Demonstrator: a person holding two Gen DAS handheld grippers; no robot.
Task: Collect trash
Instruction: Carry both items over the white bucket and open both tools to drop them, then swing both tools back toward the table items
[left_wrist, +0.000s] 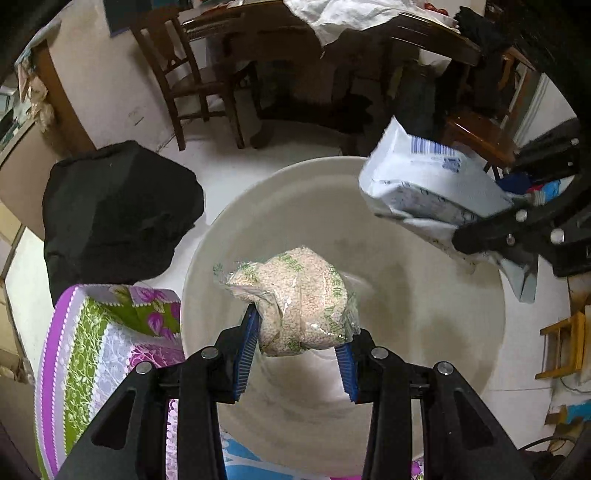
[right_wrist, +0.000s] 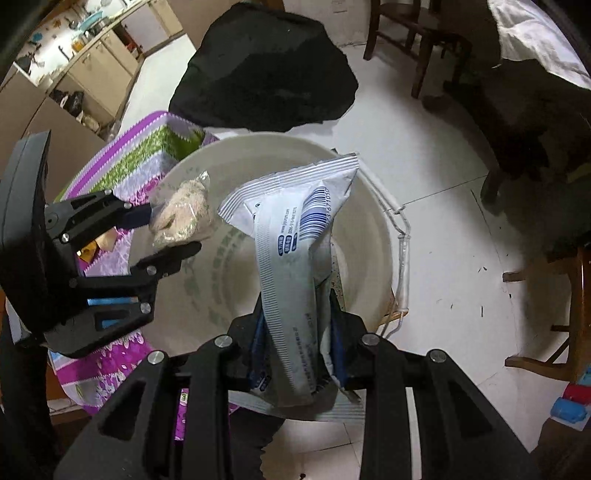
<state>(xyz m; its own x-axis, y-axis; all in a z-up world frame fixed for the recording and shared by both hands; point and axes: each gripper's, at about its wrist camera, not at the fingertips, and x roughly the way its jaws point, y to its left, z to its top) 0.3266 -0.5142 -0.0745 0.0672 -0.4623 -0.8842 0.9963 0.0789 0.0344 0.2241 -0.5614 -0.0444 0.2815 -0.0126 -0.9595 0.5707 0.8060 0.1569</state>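
A large white bucket (left_wrist: 461, 332) (right_wrist: 373, 229) stands on the floor beneath both grippers. My left gripper (left_wrist: 297, 345) (right_wrist: 173, 230) is shut on a clear crumpled bag of pale grains (left_wrist: 299, 299) (right_wrist: 183, 216), held over the bucket's opening. My right gripper (right_wrist: 297, 350) (left_wrist: 491, 240) is shut on a white wrapper with a blue barcode (right_wrist: 291, 240) (left_wrist: 424, 184), which hangs over the bucket's right side. The bucket's inside looks bare.
A table edge with a purple and green floral cloth (left_wrist: 107, 339) (right_wrist: 136, 162) sits left of the bucket. A black bag (left_wrist: 114, 214) (right_wrist: 266, 66) lies on the white floor beyond. Wooden chairs (left_wrist: 192, 74) and a dark table (left_wrist: 332, 44) stand farther back.
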